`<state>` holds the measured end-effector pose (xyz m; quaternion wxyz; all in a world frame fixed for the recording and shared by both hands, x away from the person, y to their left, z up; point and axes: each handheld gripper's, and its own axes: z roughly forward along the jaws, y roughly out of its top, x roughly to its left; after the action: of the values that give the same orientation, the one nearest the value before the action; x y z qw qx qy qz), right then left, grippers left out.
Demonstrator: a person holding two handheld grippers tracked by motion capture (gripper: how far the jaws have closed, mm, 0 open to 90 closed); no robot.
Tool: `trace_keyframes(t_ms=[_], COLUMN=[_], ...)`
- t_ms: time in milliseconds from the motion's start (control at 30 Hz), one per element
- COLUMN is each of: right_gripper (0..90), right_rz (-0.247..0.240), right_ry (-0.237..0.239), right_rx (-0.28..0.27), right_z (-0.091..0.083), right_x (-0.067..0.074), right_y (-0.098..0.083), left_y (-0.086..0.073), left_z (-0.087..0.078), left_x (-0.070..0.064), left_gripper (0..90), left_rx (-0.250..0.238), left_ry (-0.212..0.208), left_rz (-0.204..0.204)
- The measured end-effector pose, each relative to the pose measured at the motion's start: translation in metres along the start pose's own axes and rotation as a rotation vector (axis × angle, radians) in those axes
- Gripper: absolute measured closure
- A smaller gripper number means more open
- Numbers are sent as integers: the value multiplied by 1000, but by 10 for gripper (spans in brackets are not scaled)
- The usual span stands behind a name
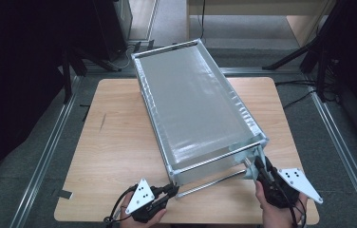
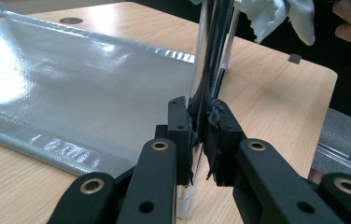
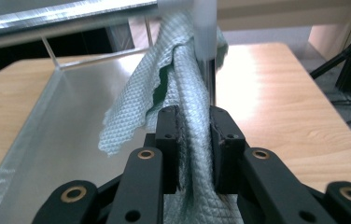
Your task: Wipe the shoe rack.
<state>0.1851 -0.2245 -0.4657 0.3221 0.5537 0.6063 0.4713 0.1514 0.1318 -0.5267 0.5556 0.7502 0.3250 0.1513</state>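
rack (image 1: 200, 156): shiny metal rods, glossy grey woven sheet | cloth (image 3: 183, 107): pale green fabric, rough waffle weave, matt | surface (image 1: 115, 142): light wood grain, smooth, slight sheen | fingers (image 3: 169, 149): black matt plastic, frayed rubbery pads, brass-coloured rivets

Wooden table (image 1: 119, 142) on grey floor (image 1: 39, 142) (dim surroundings).
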Motion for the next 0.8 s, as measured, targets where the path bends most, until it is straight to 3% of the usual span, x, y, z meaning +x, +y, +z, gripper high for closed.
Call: trace_keyframes(t_ms=[100, 233, 300, 367, 400, 467, 567, 633, 733, 800], right_gripper=[756, 763, 767, 768, 768, 769, 770, 771, 772, 771], right_rz=[13, 91, 53, -36, -106, -164, -147, -158, -181, -183], right_ry=[1, 1, -17, 0, 7, -13, -34, -12, 25, 85], right_rx=[76, 191, 216, 222, 227, 233, 283, 327, 348, 367], right_z=[12, 29, 35, 40, 46, 58, 80, 88, 91, 90], right_x=[-5, -13, -6, 8, 16, 19, 9, 7, 16, 26], right_y=[-11, -31, -38, -40, -39, -38, -42, -49, -56, -57], left_y=[0, 0, 0, 0, 0, 0, 0, 0, 0, 0], left_z=[0, 0, 0, 0, 0, 0, -1, -1, -1, -1], left_x=[0, 0, 0, 0, 0, 0, 1, 1, 1, 1], left_gripper=[816, 816, 816, 816, 816, 815, 815, 814, 813, 813], left_rx=[1, 3, 2, 0, 1, 5, 6, 6, 4, 3], left_ry=[0, -1, -2, -2, -2, -2, 0, -3, -4, -3], left_rz=[-1, 0, 0, -1, 0, -1, -2, -5, -8, -10])
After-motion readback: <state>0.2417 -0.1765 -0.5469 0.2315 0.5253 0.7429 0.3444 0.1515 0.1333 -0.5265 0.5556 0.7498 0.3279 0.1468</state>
